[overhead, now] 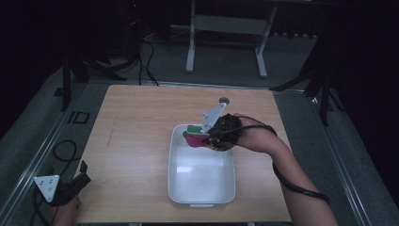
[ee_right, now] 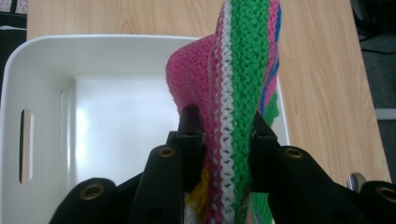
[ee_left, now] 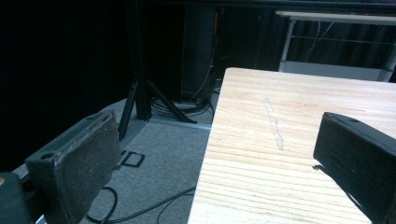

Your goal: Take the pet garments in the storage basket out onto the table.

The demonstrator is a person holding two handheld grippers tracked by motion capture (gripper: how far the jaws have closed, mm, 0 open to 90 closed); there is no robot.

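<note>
Two jaws of the right gripper [ee_right: 223, 133] are clamping the knitted cloth [ee_right: 233, 70] above the white tub's [overhead: 176, 188] far end; its dangling folds are risking a snag on the rim. The left gripper [ee_left: 215, 163] is resting wide open, near-left.

knitted cloth [ee_right: 243, 70] cut off at top edge, lower end hidden behind right tongs [ee_right: 223, 135]

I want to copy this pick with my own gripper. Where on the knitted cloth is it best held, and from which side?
Grip the bunched fold of the knitted cloth, as the right gripper does: its jaws press the gathered pink, white and green stripes from both flat sides. Come from above the white bin; its walls block a sideways approach. The soft cloth probably holds best where it is gathered thick, while a loose edge might slip.
</note>
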